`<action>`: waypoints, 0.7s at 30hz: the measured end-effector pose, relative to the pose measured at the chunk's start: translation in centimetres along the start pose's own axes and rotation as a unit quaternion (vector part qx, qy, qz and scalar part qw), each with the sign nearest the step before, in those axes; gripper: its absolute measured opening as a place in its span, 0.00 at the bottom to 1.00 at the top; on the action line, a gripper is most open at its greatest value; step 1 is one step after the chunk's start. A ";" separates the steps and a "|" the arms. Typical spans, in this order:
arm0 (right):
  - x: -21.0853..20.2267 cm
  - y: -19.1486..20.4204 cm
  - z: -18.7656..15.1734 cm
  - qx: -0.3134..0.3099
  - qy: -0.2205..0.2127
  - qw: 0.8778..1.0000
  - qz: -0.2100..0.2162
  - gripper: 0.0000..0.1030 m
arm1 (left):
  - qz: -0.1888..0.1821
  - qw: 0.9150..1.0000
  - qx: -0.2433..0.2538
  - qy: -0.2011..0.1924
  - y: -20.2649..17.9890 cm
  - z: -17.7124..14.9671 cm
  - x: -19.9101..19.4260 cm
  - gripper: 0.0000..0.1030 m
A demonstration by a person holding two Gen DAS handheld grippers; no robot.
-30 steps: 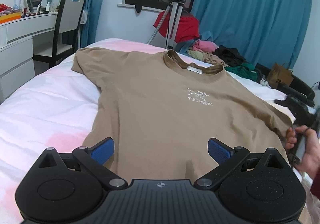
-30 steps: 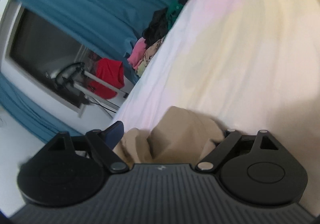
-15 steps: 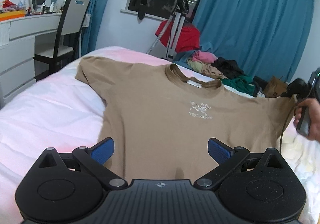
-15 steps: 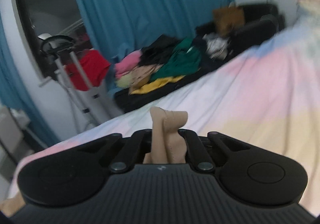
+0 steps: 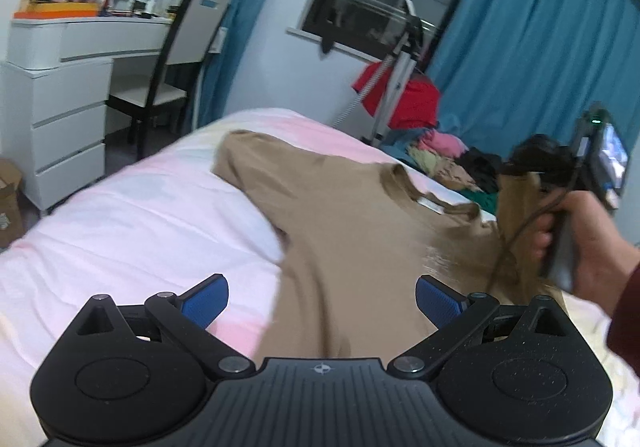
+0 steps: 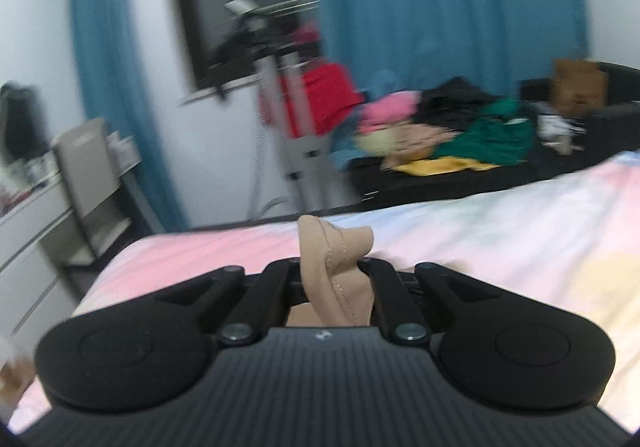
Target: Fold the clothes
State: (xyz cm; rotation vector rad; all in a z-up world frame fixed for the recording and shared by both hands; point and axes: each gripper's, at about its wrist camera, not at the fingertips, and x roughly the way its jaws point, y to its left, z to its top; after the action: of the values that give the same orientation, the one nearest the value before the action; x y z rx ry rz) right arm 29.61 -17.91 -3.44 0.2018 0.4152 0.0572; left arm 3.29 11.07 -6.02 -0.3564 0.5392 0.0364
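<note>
A plain tan cotton T-shirt [image 5: 352,223] lies on pale pink-and-white bedding [image 5: 132,223]; teal curtains [image 5: 532,59] hang far right, a white dresser [image 5: 60,95] far left, blue finger pads [image 5: 205,301] near.

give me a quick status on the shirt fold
Left gripper open, empty, over shirt. Right gripper shut on sleeve, lifted off bed. Nothing in the way.

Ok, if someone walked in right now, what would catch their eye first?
Probably the tan short-sleeved t-shirt spread on the pink and white bed cover, one sleeve lifted at the right by the right gripper, which is shut on it. The left gripper hovers open over the hem, and bright teal curtains fill the background.
</note>
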 end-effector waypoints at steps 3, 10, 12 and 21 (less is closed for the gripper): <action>2.7 3.6 -2.5 -0.018 0.032 0.999 0.018 0.05 | 0.019 1.000 -0.005 0.006 1.2 0.1 0.3 0.98; 7.2 5.8 -7.3 -0.031 0.097 0.994 0.046 0.08 | 0.066 0.995 0.060 0.042 0.8 -0.6 2.7 0.98; 7.6 5.4 -7.3 -0.020 0.115 0.991 0.058 0.10 | 0.065 0.994 0.069 0.048 0.7 -1.0 3.2 0.98; -1.8 2.6 -4.9 0.029 0.097 0.986 0.136 0.74 | 0.050 0.995 0.079 0.042 -0.5 -1.4 3.3 0.98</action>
State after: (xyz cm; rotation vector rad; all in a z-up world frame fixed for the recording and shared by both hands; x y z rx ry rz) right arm 25.90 -14.65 -6.55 0.3105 0.5823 0.3355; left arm 5.48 9.98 -8.61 -0.1779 0.6396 0.0743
